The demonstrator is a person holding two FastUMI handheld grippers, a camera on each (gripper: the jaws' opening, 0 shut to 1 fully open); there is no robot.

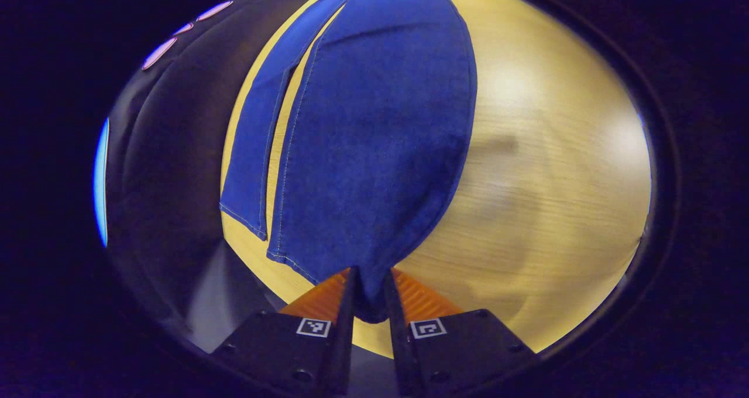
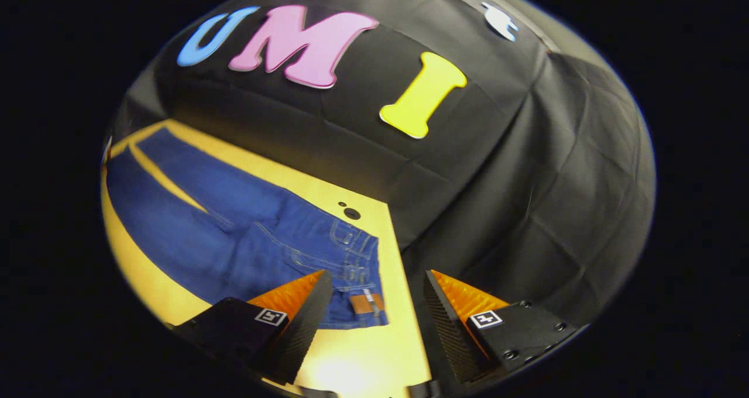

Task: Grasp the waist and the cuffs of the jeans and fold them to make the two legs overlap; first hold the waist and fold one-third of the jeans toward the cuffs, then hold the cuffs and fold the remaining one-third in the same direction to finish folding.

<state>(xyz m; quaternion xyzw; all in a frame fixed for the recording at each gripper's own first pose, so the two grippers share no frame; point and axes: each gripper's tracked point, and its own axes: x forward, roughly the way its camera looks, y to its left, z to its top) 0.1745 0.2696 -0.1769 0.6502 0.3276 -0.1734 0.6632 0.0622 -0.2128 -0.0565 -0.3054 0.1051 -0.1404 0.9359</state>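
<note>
The jeans (image 2: 234, 234) lie spread on the wooden table (image 2: 363, 351), both legs stretching away from the waist (image 2: 357, 269). The left gripper (image 1: 370, 295) is clamped on the cuff (image 1: 327, 251) of one leg, denim pinched between both fingers. Above the waist's corner, the right gripper (image 2: 374, 304) hangs with fingers spread apart, holding nothing, near the table's edge.

Left gripper (image 1: 370, 281) pinched a cuff of the jeans (image 1: 374, 134) between both fingers; that leg rose ahead, second leg just left of jaws, wooden table (image 1: 556, 170) beneath.
</note>
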